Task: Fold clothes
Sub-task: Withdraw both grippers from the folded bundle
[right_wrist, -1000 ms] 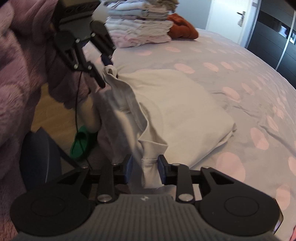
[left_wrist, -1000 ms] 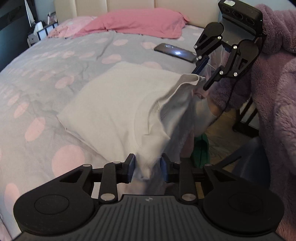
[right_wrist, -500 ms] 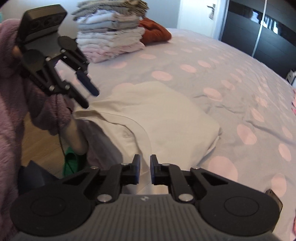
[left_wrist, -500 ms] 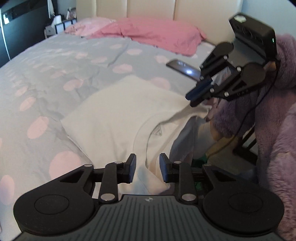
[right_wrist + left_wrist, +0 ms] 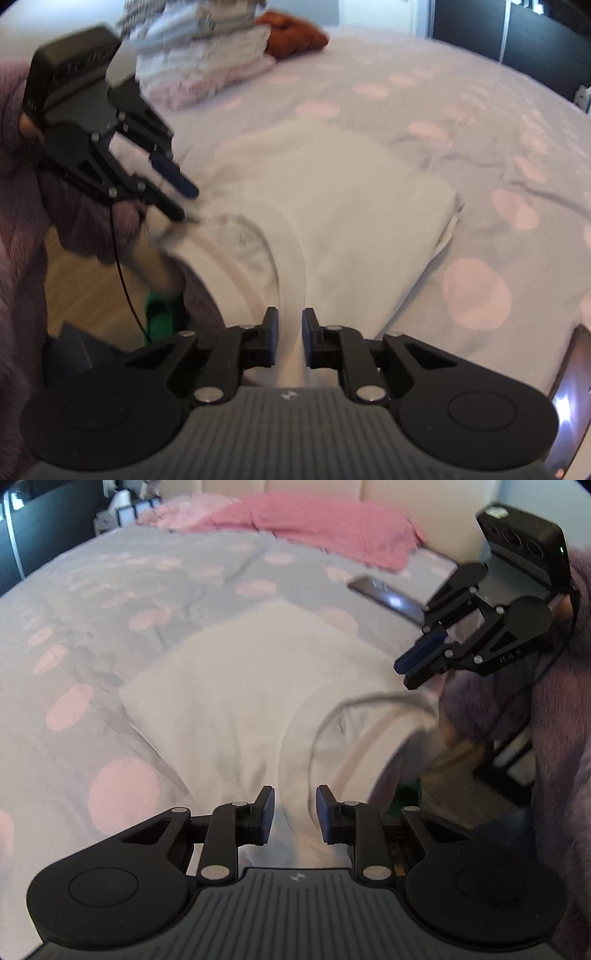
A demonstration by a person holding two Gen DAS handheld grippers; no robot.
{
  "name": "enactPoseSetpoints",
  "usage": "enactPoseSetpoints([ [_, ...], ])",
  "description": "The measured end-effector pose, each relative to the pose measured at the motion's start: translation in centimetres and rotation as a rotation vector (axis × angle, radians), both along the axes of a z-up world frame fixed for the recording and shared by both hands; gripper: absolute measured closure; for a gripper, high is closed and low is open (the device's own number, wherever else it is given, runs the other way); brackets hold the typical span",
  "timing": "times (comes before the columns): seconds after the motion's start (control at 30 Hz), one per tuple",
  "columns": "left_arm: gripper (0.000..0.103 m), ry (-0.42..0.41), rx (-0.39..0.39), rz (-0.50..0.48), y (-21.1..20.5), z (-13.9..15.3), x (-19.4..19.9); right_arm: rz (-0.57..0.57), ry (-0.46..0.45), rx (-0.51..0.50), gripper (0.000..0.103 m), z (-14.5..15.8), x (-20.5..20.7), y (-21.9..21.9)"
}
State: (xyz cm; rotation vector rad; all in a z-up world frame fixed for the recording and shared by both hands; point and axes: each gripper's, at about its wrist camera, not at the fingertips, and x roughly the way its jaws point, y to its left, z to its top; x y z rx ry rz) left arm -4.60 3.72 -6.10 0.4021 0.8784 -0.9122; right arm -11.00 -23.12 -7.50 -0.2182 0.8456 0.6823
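A white T-shirt (image 5: pixel 243 701) lies folded on the grey bed with pink dots, its collar at the near edge of the bed; it also shows in the right wrist view (image 5: pixel 332 206). My left gripper (image 5: pixel 294 812) is open just above the shirt's near edge and holds nothing. My right gripper (image 5: pixel 289 334) is open with a narrow gap above the collar edge and holds nothing. Each gripper shows in the other's view, the right one (image 5: pixel 417 664) and the left one (image 5: pixel 177 199), both lifted off the shirt.
A stack of folded clothes (image 5: pixel 207 70) and an orange garment (image 5: pixel 295 33) sit at the far end of the bed. A phone (image 5: pixel 388 598) lies beyond the shirt, pink pillows (image 5: pixel 314 528) behind. The wooden floor (image 5: pixel 92 295) and a green object (image 5: pixel 162 314) lie beside the bed.
Both grippers let go of the shirt's shoulder edge, which dropped flat onto the bed. Both grippers opened and lifted away slightly.
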Motion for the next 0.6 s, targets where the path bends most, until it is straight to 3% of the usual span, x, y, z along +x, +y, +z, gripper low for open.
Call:
enactPoseSetpoints([
  [0.3,0.080,0.027,-0.204,0.391,2.0,1.0,7.2,-0.411,0.003,0.172,0.078,0.9,5.8,-2.8],
  [0.47,0.080,-0.015,-0.240,0.456,0.3,-0.2,8.8,-0.475,-0.020,0.198,0.080,0.6,8.2,-1.3],
  [0.6,0.081,0.006,-0.230,0.454,-0.5,-1.6,10.0,-0.483,-0.001,0.181,0.084,-0.3,10.0,0.1],
])
